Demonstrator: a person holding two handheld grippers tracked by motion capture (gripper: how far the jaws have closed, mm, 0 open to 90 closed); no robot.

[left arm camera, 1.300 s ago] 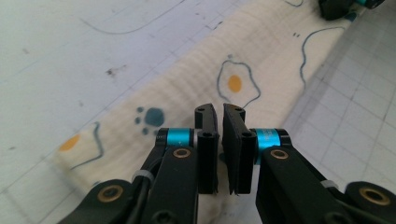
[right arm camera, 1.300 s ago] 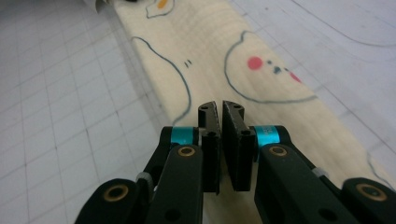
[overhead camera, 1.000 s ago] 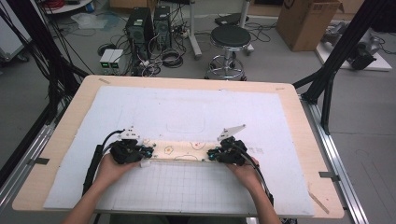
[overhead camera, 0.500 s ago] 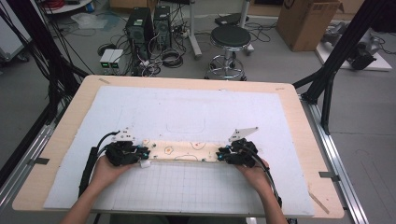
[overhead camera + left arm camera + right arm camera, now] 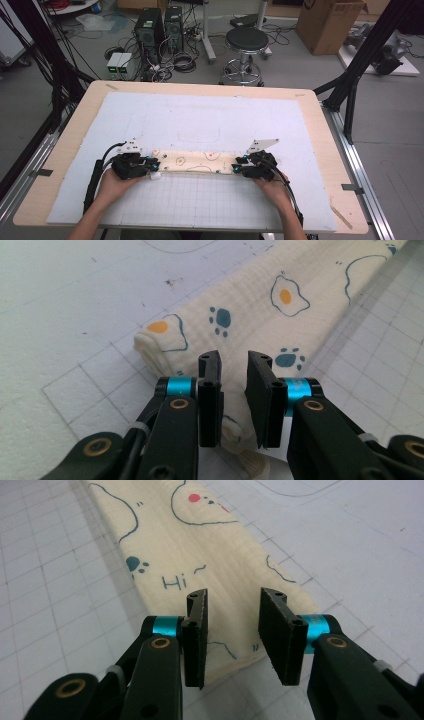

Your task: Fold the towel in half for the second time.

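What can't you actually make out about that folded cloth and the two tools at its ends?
- Cloth, high view: its prints are too small to read.
- Cloth's near corner, left gripper view: hidden behind the left tool, whose jaws have just been opening and stand apart over it.
- Cloth's end edge, right gripper view: partly hidden behind the right tool, also just opened.
- Cloth's far end runs off the frame edge in both gripper views.

A lab: computer towers (image 5: 160, 30), tangled cables (image 5: 182, 62), a stool (image 5: 245, 42).
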